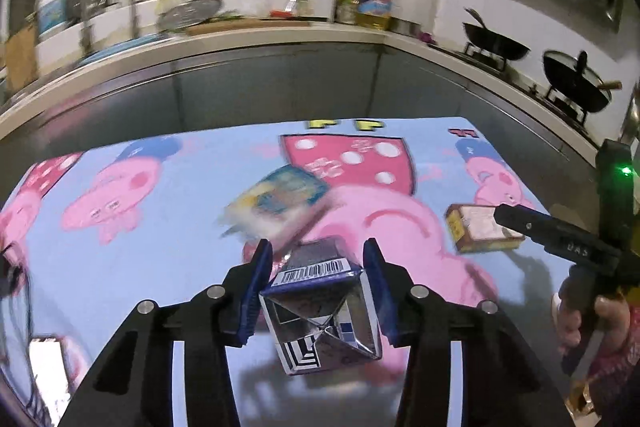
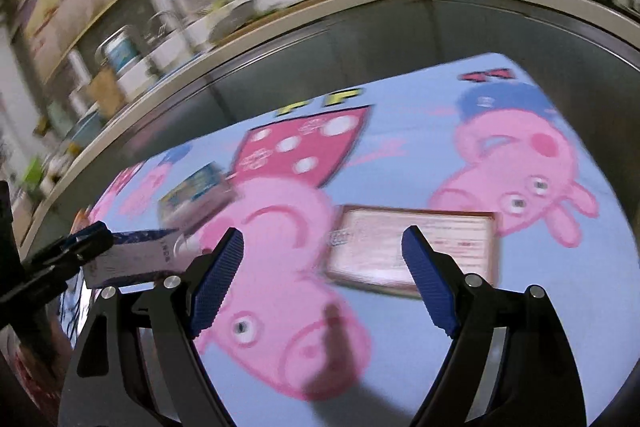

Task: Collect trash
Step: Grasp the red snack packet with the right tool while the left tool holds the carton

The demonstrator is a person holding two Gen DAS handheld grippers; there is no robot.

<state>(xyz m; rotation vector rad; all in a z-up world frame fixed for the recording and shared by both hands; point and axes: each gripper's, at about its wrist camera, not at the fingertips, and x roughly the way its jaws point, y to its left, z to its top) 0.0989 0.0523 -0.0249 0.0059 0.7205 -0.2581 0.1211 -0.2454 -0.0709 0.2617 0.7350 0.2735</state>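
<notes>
Trash first: a silver-bottomed carton (image 1: 320, 311) sits clamped between the left gripper's (image 1: 318, 291) blue pads, lifted above the pig-print cloth (image 1: 160, 251). Off to its right, a brown-edged box (image 1: 478, 229) lies flat on that cloth, and the right gripper (image 2: 322, 281) hovers over it, jaws spread wide, box just ahead of the fingertips. Further back, a blue-and-yellow packet (image 1: 280, 201) shows blurred on the cloth.

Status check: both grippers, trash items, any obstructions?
Left gripper shut on silver-blue carton, held above table. Right gripper open, empty, hovering near brown flat box. Blue-yellow carton on cloth. Nothing blocking.
</notes>
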